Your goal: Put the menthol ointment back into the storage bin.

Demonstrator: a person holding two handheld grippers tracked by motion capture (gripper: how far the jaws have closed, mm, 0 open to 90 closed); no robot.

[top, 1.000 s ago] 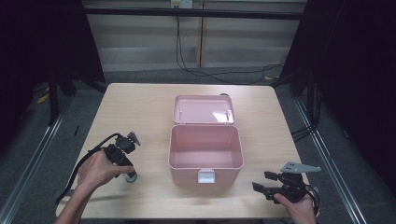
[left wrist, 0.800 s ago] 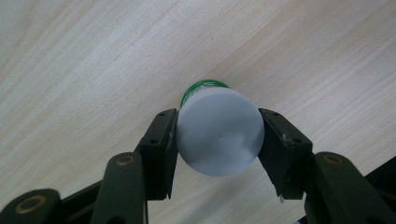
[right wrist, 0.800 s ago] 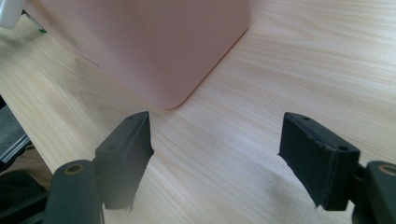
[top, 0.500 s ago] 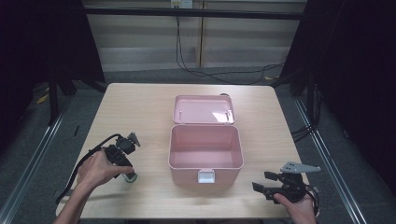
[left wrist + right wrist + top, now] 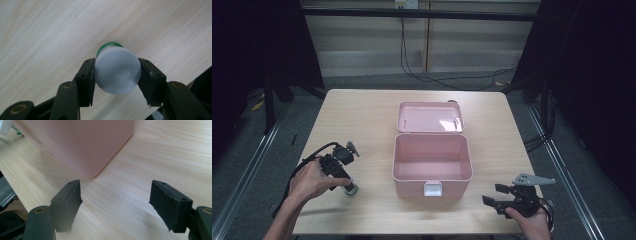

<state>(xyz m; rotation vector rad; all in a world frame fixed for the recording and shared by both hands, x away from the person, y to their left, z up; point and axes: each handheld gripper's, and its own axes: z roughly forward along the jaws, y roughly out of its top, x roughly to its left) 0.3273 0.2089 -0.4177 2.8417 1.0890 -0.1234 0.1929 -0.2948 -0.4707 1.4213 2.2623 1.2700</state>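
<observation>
Pale wooden table (image 5: pixel 362 115), dark room

This is looking like a lab or recording studio: a pale square wood-grain bench (image 5: pixel 362 120) is standing alone on grey carpeted floor (image 5: pixel 247 165), black curtains (image 5: pixel 257 45) are hanging at both sides, and black cables (image 5: pixel 432 75) are trailing across the floor below a panelled back wall (image 5: pixel 362 40).

Pale wooden table (image 5: pixel 362 115), grey floor (image 5: pixel 277 125)
</observation>
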